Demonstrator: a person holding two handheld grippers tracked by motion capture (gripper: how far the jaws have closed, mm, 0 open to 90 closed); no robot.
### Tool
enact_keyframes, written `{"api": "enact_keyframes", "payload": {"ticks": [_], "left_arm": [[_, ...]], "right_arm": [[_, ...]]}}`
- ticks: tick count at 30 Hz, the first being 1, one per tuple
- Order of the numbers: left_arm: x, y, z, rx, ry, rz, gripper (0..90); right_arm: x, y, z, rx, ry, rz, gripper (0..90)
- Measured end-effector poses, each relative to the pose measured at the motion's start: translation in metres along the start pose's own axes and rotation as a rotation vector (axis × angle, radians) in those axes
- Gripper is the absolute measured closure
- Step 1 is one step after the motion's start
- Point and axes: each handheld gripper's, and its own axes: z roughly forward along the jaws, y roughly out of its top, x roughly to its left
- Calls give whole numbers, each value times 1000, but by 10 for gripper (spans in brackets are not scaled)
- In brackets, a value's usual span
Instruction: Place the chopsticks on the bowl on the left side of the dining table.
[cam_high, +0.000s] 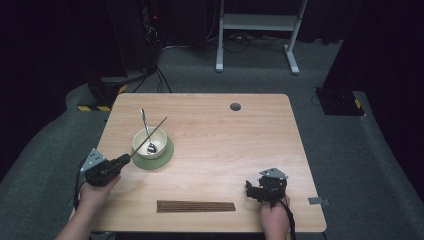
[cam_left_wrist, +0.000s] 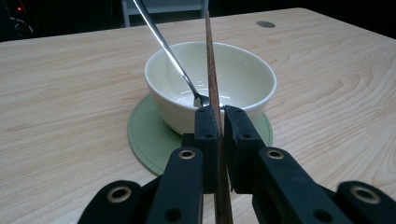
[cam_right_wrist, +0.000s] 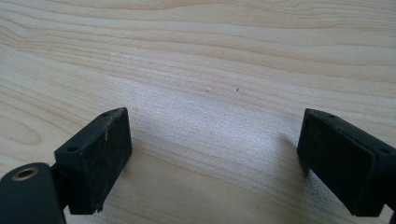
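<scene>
Left gripper view: jaws pinch a brown chopstick (cam_left_wrist: 214, 84) tight.
The left gripper (cam_left_wrist: 219, 122) holds it slanting over the white bowl (cam_left_wrist: 243, 79) with a spoon (cam_left_wrist: 168, 46) inside, on a green mat (cam_left_wrist: 144, 135). The right gripper (cam_right_wrist: 212, 154) rests wide open above the bare table (cam_right_wrist: 210, 56).

On the tabletop (cam_high: 225, 130), a bowl (cam_high: 149, 143) sits on a mat (cam_high: 166, 157) at the left, spoon (cam_high: 146, 130) inside; a row of chopsticks (cam_high: 196, 206) lies nearer, right of it.
</scene>
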Motion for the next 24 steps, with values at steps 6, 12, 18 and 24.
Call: {"api": "enact_keyframes", "payload": {"ticks": [6, 12, 18, 24], "left_arm": [[1, 0, 3, 6, -2, -5, 839], [1, 0, 5, 12, -4, -17, 839], [2, -1, 7, 16, -2, -25, 838], [2, -1, 9, 18, -1, -28, 838]], "right_arm": [[0, 0, 0, -1, -1, -4, 100], [0, 0, 0, -1, 0, -6, 101], [1, 0, 0, 1, 3, -4, 101], [1, -1, -1, 0, 4, -8, 101]]}}
